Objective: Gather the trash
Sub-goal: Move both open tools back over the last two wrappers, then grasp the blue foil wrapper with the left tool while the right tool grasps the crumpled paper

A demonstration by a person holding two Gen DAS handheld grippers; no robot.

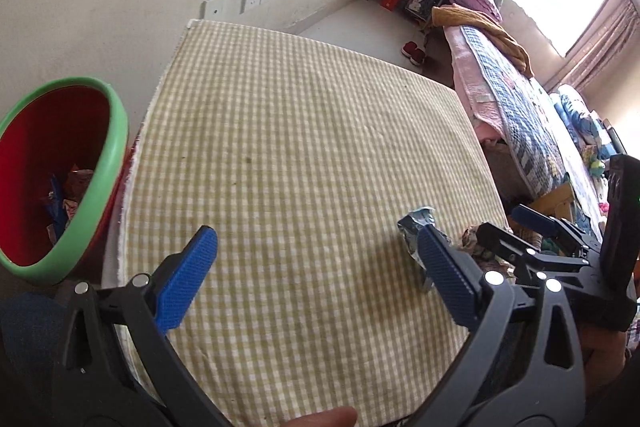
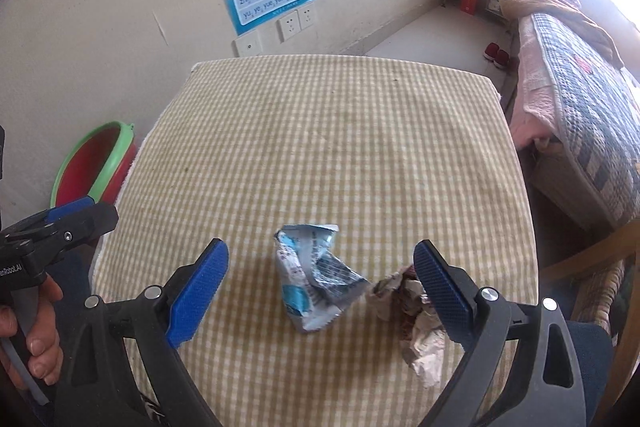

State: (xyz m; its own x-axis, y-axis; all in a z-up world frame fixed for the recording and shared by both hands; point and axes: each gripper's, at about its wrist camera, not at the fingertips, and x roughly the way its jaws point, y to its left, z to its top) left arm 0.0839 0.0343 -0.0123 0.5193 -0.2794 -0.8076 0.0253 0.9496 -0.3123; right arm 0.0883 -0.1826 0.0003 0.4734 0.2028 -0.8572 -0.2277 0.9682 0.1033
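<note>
Right gripper [image 2: 320, 285] hovers over the near part of the checked tablecloth [image 2: 320, 147], fingers spread wide, nothing held. Crumpled blue-white wrapper [image 2: 316, 275] lies on the cloth between its fingers, not touching either. Crumpled pale paper wad [image 2: 416, 323] sits just right of it, partly behind the right finger. Left gripper [image 1: 316, 275] is also spread, empty, over the cloth's near left area. Red bin with green rim [image 1: 60, 179] stands at the table's left edge, scraps already inside.

Yellow-white checked tablecloth [image 2: 320, 147]; red, green-rimmed bin [image 1: 48, 167]; blue-white wrapper [image 2: 316, 277].
</note>
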